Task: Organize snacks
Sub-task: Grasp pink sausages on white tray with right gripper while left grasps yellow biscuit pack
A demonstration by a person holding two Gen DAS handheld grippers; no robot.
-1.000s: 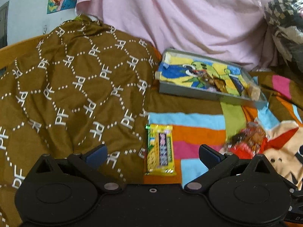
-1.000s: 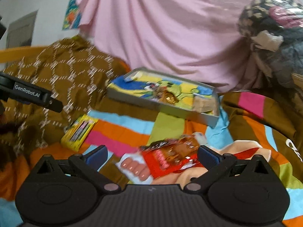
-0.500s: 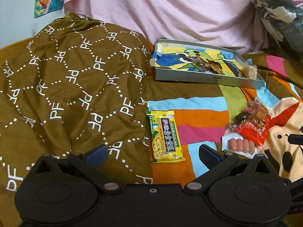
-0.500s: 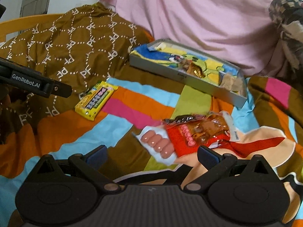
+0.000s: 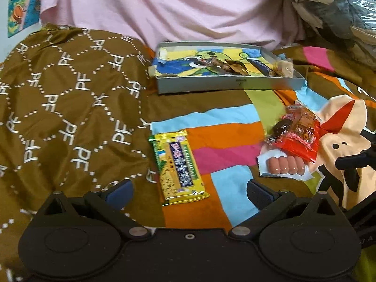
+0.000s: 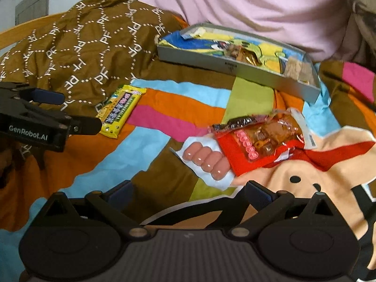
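Note:
A yellow snack bar (image 5: 179, 166) lies flat on the striped bedspread, its near end between the tips of my open left gripper (image 5: 188, 191). It also shows at the left in the right wrist view, yellow snack bar (image 6: 121, 110), just ahead of the left gripper (image 6: 70, 112). A pack of small pink sausages (image 6: 206, 162) and a red snack bag (image 6: 260, 141) overlapping it lie in front of my open right gripper (image 6: 188, 193). The same sausage pack (image 5: 285, 168) and red bag (image 5: 298, 134) appear at the right. A grey tray (image 5: 225, 85) with a cartoon liner holds a few snacks farther back.
A brown patterned quilt (image 5: 65, 98) is bunched up on the left. Pink cloth (image 5: 164, 7) hangs behind the tray (image 6: 235, 67). A heap of clothes in plastic (image 5: 333, 4) sits at the far right. The bedspread (image 6: 169, 115) between the snacks and tray is flat.
Both grippers have come lower and closer to the bedspread. The yellow bar now sits between the left fingertips, and the sausage pack is nearer the right gripper. Nothing was picked up.

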